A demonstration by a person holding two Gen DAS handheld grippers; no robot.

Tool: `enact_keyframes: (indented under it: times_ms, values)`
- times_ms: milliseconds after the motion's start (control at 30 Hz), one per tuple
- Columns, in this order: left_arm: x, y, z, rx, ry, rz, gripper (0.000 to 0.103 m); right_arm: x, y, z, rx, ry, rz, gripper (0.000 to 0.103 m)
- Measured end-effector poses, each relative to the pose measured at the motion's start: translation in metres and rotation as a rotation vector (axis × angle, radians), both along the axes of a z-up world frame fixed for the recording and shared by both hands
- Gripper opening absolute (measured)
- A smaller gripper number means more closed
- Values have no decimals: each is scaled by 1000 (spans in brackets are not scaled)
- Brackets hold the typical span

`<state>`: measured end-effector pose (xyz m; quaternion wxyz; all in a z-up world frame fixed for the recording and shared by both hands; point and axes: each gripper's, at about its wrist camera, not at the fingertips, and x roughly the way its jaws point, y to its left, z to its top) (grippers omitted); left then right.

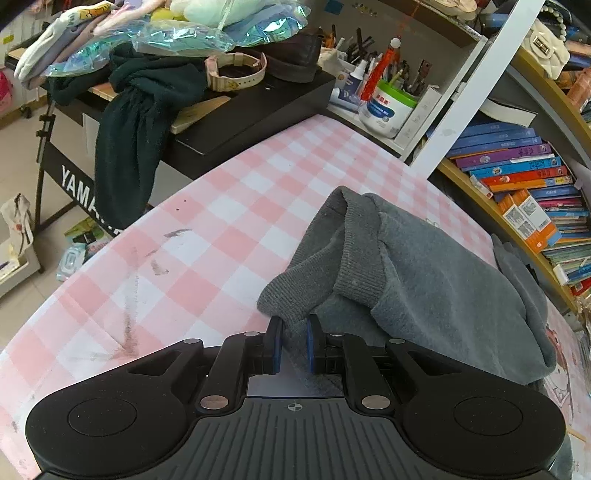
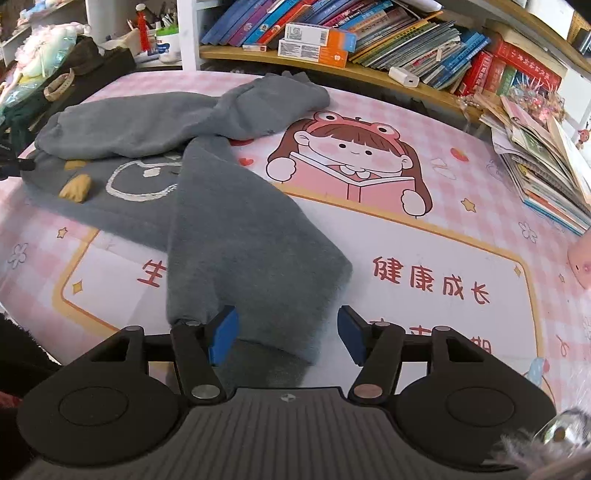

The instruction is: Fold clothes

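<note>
A grey sweatshirt [image 2: 155, 122] lies spread on the pink checked table mat [image 2: 443, 206], with a white outline print and a yellow patch on its front. One sleeve [image 2: 243, 236] runs down toward my right gripper [image 2: 288, 336], which is open, its blue pads either side of the sleeve end. In the left wrist view my left gripper [image 1: 294, 345] is shut on the ribbed hem [image 1: 295, 291] of the sweatshirt [image 1: 443, 280], with the fabric bunched and raised beyond it.
A black Yamaha keyboard [image 1: 236, 122] piled with clothes and bags stands beyond the table's left edge. A curved wooden shelf of books [image 2: 369, 33] lines the far side. A stack of magazines [image 2: 543, 166] sits at the right of the mat.
</note>
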<state>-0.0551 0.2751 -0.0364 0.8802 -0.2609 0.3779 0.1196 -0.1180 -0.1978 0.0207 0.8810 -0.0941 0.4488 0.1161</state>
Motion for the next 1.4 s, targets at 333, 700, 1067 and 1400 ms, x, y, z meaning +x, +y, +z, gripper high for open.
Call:
enact_keyframes:
  times_ms: [333, 700, 1067, 1400]
  values:
    - [1, 1, 0, 1, 8, -1, 12, 6, -3, -1, 47, 26, 4, 57]
    - [2, 3, -2, -13, 8, 5, 13, 16, 55, -30, 54, 226, 351, 44]
    - [-1, 4, -4, -41, -11, 42, 13, 66, -49, 29, -12, -3, 41, 17]
    - [0, 4, -5, -60, -19, 71, 13, 120, -89, 31, -214, -209, -241, 43]
